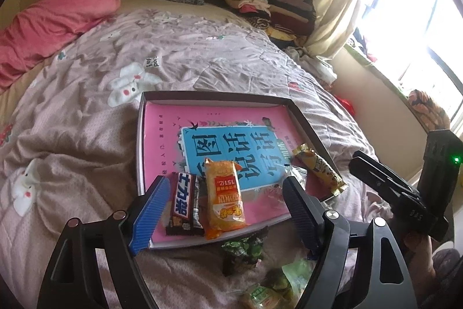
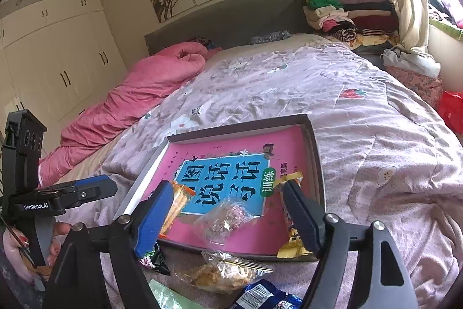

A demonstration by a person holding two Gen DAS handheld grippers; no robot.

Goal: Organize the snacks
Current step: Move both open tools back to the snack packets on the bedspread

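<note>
Bed w/ lilac quilt (image 1: pixel 86 135) carries shallow box (image 1: pixel 301 118), loose snack packs (image 2: pixel 222 271) (near edge), pink duvet (image 1: pixel 49 28).

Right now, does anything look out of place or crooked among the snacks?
Yes. Several snacks lie outside the tray, on the quilt: a green packet by its near edge and a clear packet. Inside, the yellow bar lies diagonally, its end overhanging the rim.
</note>
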